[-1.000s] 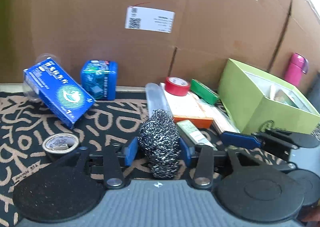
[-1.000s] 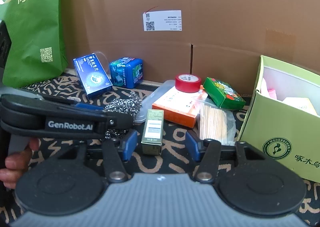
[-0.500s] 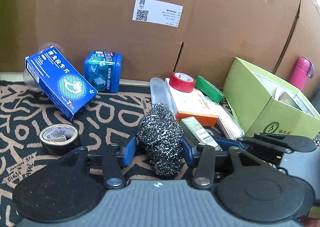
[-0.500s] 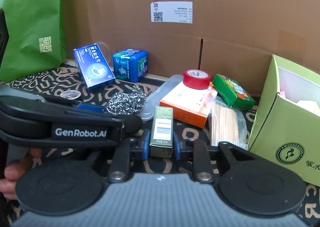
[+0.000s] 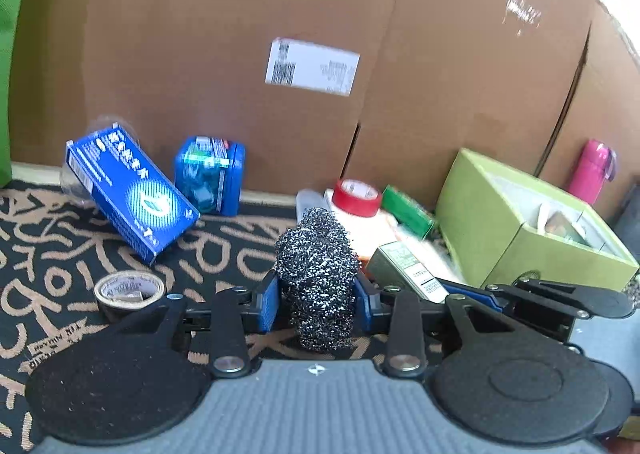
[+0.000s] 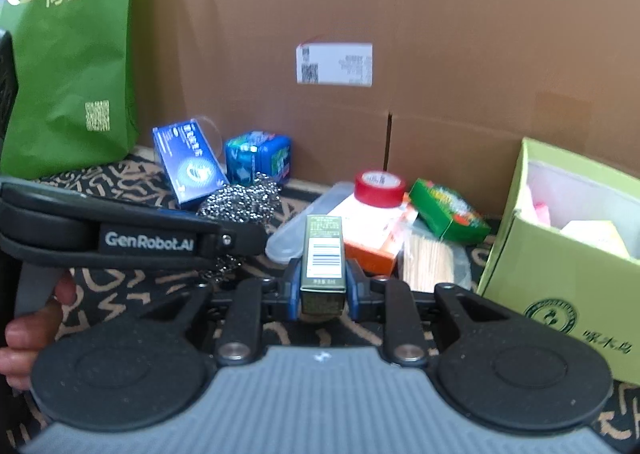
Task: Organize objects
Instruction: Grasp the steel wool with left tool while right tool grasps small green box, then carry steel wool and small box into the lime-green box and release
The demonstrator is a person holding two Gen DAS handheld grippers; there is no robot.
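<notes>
Left to right. Brown tape roll (image 5: 129,288) lies flat on the patterned mat (image 5: 48,238). Behind it, a blue box (image 5: 130,196) leans tilted, and a blue tin (image 5: 210,174) stands by the cardboard wall (image 5: 240,34).

Left claw (image 5: 316,300) is clenched on the steel wool scrubber (image 5: 316,274): long axis near vertical, blue pads pressing both sides, bottom end hanging below them over the mat.

Right claw (image 6: 322,286) is clamped on the small green carton (image 6: 323,266) (barcode face up); long axis runs straight ahead, away from the camera, far end pointing toward the cardboard wall, near end sticking out toward the camera.

Beyond it: clear case (image 6: 304,226), red tape roll (image 6: 379,188) on an orange-edged box (image 6: 372,230), green packet (image 6: 448,210), bagged sticks (image 6: 428,262).

Far right: open lime-green box (image 6: 560,278), already holding items.
</notes>
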